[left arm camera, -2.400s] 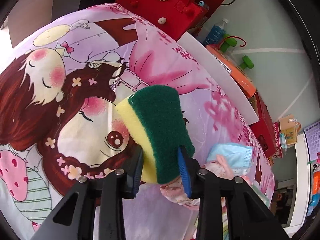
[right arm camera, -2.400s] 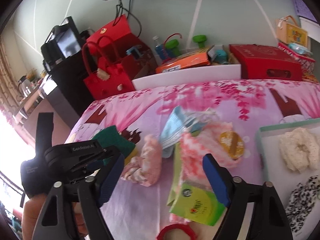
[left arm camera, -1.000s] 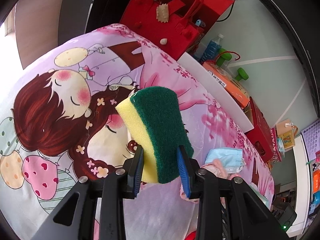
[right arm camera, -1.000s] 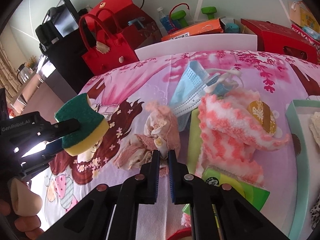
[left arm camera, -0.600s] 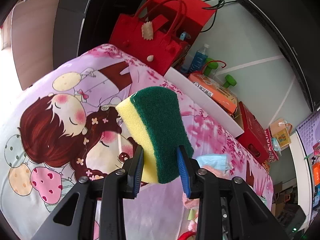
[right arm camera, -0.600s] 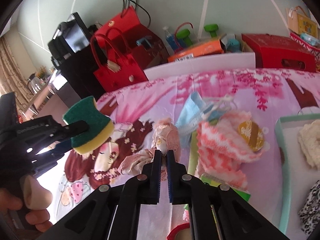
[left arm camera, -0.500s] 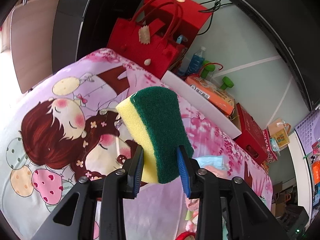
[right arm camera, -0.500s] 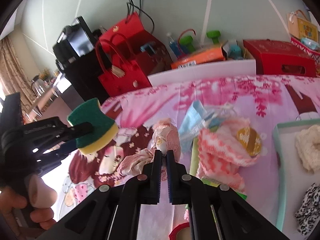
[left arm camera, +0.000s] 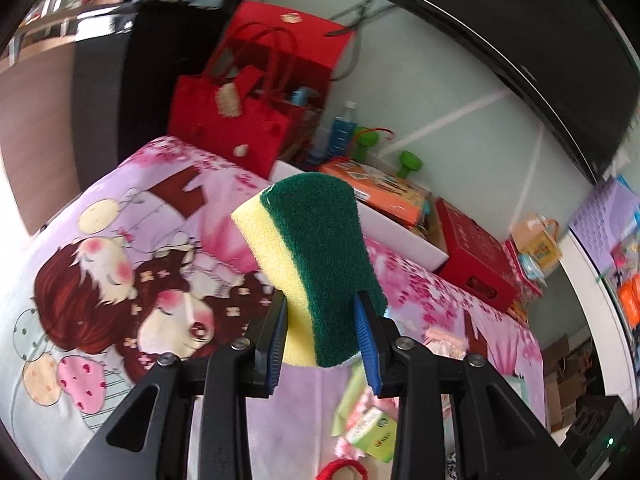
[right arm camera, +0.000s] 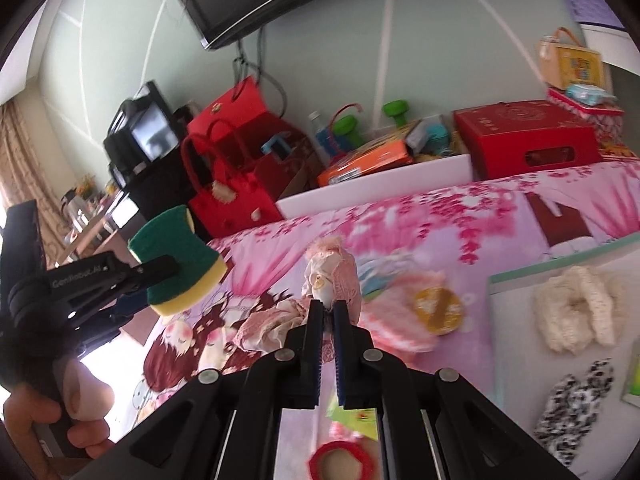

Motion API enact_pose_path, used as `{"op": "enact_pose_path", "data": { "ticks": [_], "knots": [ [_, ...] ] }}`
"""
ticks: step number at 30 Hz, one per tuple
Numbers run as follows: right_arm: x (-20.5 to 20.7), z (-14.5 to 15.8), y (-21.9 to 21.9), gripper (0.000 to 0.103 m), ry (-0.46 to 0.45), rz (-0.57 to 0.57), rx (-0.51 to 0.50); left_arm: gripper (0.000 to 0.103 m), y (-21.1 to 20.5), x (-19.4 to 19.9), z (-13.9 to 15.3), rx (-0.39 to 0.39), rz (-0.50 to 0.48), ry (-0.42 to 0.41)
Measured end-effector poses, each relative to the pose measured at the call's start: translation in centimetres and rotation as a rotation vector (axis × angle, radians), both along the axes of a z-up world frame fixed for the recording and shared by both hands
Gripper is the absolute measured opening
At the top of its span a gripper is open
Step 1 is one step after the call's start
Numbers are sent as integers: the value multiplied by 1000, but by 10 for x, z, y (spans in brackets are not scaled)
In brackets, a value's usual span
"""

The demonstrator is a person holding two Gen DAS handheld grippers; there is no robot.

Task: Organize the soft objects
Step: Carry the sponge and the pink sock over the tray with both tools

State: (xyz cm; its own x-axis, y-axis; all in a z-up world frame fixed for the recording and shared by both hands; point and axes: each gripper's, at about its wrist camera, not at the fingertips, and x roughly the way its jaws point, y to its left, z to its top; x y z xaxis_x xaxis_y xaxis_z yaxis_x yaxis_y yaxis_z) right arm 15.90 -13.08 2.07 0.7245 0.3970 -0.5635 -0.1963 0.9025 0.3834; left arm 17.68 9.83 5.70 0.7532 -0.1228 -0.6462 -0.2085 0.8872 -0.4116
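My left gripper (left arm camera: 320, 320) is shut on a yellow and green sponge (left arm camera: 316, 264) and holds it in the air above the pink cartoon bedspread (left arm camera: 120, 264); the sponge also shows in the right wrist view (right arm camera: 176, 260). My right gripper (right arm camera: 326, 312) is shut on a pink cloth scrunchie (right arm camera: 328, 276) and holds it lifted off the bedspread. A teal-rimmed tray (right arm camera: 494, 280) at the right holds a cream knitted scrunchie (right arm camera: 580, 312) and a black-and-white spotted one (right arm camera: 572, 404). A pink knitted piece with a gold label (right arm camera: 424, 308) and a blue face mask (right arm camera: 380, 268) lie beyond my right gripper.
A red ring (right arm camera: 340, 460) and a green packet (left arm camera: 372, 434) lie near the front. Behind the bed stand a red felt bag (left arm camera: 236, 120), a white box edge (right arm camera: 376, 192) with an orange box, a red box (right arm camera: 524, 140), green dumbbells and a bottle.
Both grippers have risen. The right one closed on the pink scrunchie and lifted it off the bedspread. The left one still holds the sponge, now higher and further back.
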Motion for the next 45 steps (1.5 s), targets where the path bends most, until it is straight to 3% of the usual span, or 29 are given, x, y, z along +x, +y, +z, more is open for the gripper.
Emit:
{"op": "enact_pose_path", "data": {
  "ticks": [16, 30, 38, 45],
  "knots": [
    [-15, -1, -128, 5, -3, -285, -9, 34, -127, 10, -5, -1, -326, -18],
    [-35, -15, -236, 5, 42, -564, 13, 34, -234, 18, -49, -25, -594, 60],
    [-35, -26, -261, 5, 67, -623, 31, 34, -258, 25, -80, -14, -639, 162],
    [-30, -36, -271, 5, 93, -652, 57, 35, -256, 33, -105, -59, -628, 255]
  ]
}}
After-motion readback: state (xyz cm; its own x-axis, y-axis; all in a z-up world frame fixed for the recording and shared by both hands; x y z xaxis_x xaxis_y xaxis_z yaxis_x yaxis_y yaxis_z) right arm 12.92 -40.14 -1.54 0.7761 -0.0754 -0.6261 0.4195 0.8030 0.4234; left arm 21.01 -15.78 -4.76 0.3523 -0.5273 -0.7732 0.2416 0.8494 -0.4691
